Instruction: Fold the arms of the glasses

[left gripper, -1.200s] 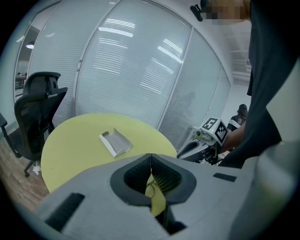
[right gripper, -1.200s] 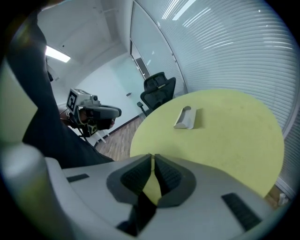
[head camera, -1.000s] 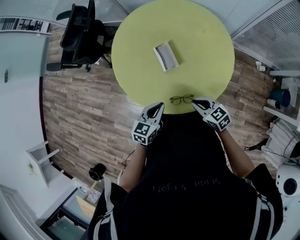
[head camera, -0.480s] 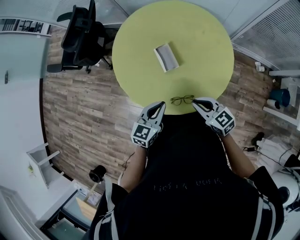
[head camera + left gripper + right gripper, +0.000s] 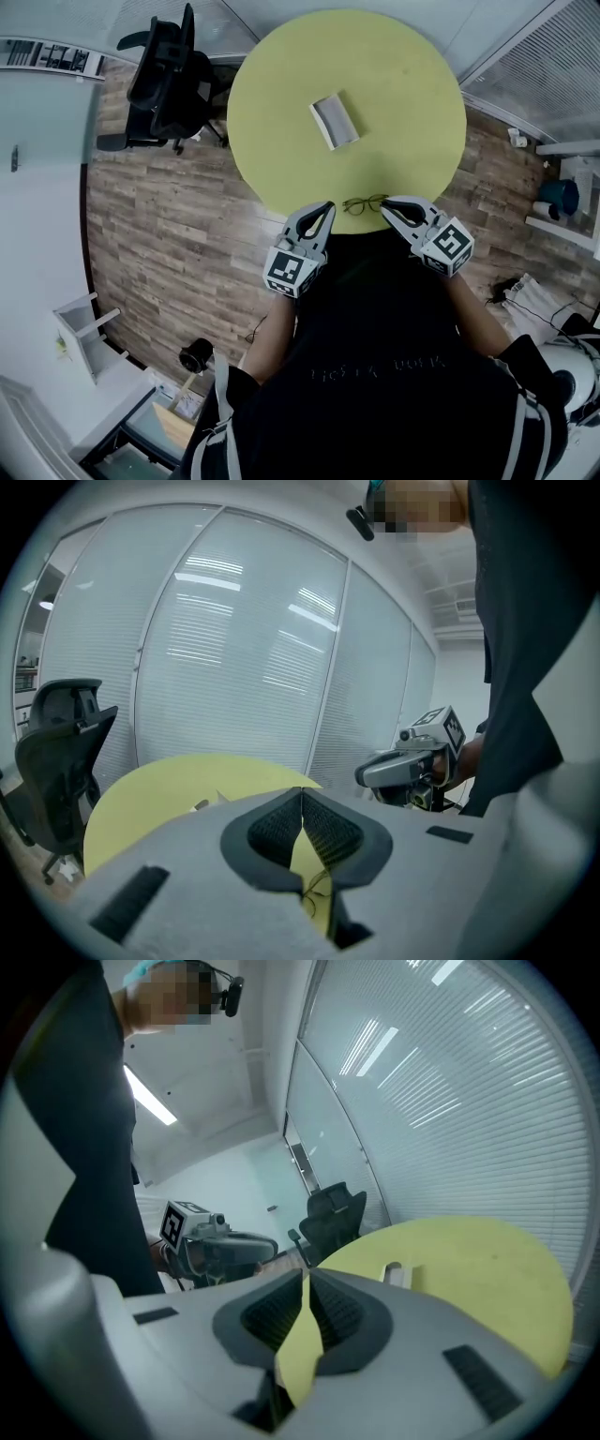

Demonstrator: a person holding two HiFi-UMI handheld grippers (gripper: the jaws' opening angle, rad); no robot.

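Note:
Thin dark-framed glasses (image 5: 364,202) lie on the round yellow table (image 5: 394,84), close to its near edge. My left gripper (image 5: 324,207) is just left of the glasses at the table's rim, jaws shut on nothing. My right gripper (image 5: 387,204) is just right of them, also shut and empty. In the left gripper view the pads (image 5: 323,832) meet at the tip, and a bit of the glasses' wire (image 5: 312,885) shows through the gap below. The right gripper view shows only yellow tabletop between its pads (image 5: 333,1314).
A small white open case (image 5: 334,119) sits near the middle of the table. A black office chair (image 5: 169,80) stands at the table's far left on the wood floor. Glass walls with blinds close off the far side. The person's dark torso fills the lower head view.
The right gripper's marker cube has swung slightly outward to the right. Both gripper tips stay beside the glasses, which have not moved on the table.

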